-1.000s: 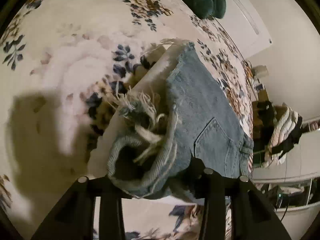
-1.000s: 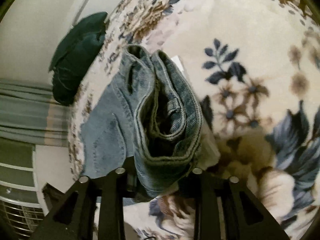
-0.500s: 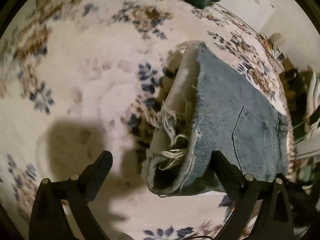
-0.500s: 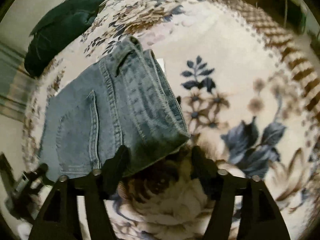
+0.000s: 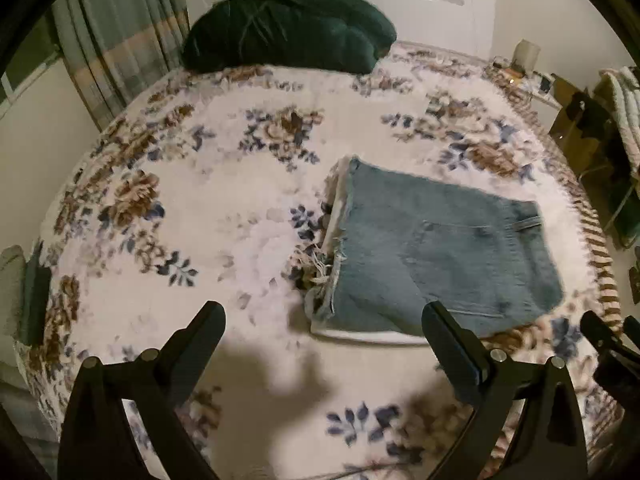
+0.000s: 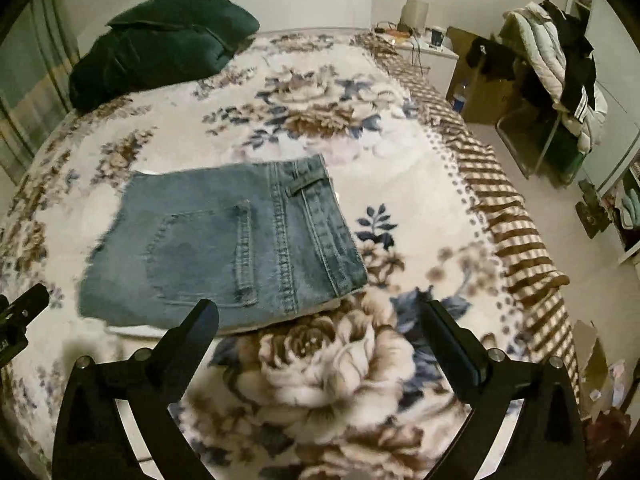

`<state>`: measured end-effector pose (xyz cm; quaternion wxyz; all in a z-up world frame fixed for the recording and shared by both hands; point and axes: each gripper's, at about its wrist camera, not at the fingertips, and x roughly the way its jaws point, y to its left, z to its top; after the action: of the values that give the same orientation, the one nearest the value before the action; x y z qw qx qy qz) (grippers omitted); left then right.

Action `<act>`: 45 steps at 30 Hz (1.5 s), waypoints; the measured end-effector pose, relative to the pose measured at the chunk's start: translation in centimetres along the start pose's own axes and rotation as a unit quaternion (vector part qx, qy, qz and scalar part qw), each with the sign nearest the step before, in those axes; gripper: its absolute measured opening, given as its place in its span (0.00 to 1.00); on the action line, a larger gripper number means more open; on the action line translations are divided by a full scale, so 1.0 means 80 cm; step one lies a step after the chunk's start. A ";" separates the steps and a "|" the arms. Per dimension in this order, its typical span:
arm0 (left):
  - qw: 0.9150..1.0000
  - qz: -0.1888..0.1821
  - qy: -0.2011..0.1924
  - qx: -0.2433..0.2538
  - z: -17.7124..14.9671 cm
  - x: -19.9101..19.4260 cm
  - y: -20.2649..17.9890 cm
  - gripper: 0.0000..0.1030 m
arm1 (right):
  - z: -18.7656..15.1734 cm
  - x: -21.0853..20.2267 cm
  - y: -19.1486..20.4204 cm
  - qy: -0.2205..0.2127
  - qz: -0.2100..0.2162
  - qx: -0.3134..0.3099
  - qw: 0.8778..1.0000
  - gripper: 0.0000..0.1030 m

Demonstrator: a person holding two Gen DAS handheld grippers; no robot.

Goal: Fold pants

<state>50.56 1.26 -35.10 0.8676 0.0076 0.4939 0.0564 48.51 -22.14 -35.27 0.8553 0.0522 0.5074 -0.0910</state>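
Note:
The light blue denim pants (image 5: pixel 436 252) lie folded flat on the floral bedspread (image 5: pixel 168 208), back pocket up, frayed hems to the left. In the right wrist view the pants (image 6: pixel 224 248) lie left of centre, waistband to the right. My left gripper (image 5: pixel 324 320) is open and empty, raised above the bed, near the pants' front left corner. My right gripper (image 6: pixel 316 320) is open and empty, raised above the bed, near the pants' front right corner. The tip of the right gripper shows at the right edge of the left wrist view (image 5: pixel 612 344).
A dark green pillow (image 5: pixel 288 28) lies at the head of the bed. The bed's right edge has a brown striped border (image 6: pixel 516 216). A chair piled with clothes (image 6: pixel 560 64), a nightstand (image 6: pixel 424 44) and a cardboard box (image 6: pixel 476 80) stand right of the bed.
Both grippers have let go of the pants, opened wide and pulled back and up. The pants now lie folded flat on the bed.

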 end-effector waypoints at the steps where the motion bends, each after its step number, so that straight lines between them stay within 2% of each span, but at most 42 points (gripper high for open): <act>1: 1.000 0.001 -0.006 -0.001 -0.001 -0.020 0.000 0.98 | -0.001 -0.017 0.001 -0.003 0.000 0.000 1.000 0.99; 5: 1.000 -0.004 -0.029 -0.005 -0.009 -0.101 -0.001 0.98 | -0.005 -0.102 -0.008 -0.027 0.007 -0.006 1.000 0.99; 17: 0.995 -0.018 -0.102 -0.003 -0.054 -0.368 -0.005 0.98 | -0.046 -0.418 -0.047 -0.121 0.031 -0.031 0.992 0.99; 22: 0.992 -0.022 -0.121 0.003 -0.077 -0.451 -0.004 0.98 | -0.073 -0.529 -0.071 -0.148 0.035 -0.030 0.988 0.99; 27: 0.990 -0.031 -0.135 0.000 -0.093 -0.506 0.003 0.98 | -0.103 -0.626 -0.085 -0.172 0.035 -0.039 0.984 0.99; 32: 0.990 -0.053 -0.129 -0.007 -0.106 -0.538 0.011 1.00 | -0.124 -0.690 -0.086 -0.180 0.030 -0.043 0.982 1.00; 35: 0.991 -0.052 -0.126 0.002 -0.110 -0.550 0.013 1.00 | -0.132 -0.719 -0.084 -0.186 0.022 -0.044 0.981 1.00; 45: 0.988 -0.040 -0.146 0.007 -0.115 -0.575 0.030 1.00 | -0.130 -0.747 -0.066 -0.183 0.025 -0.044 0.982 1.00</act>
<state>19.17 -1.57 -0.22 0.9319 0.0020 0.3623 0.0165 10.51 -19.27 12.20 0.9372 0.0097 0.3442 -0.0551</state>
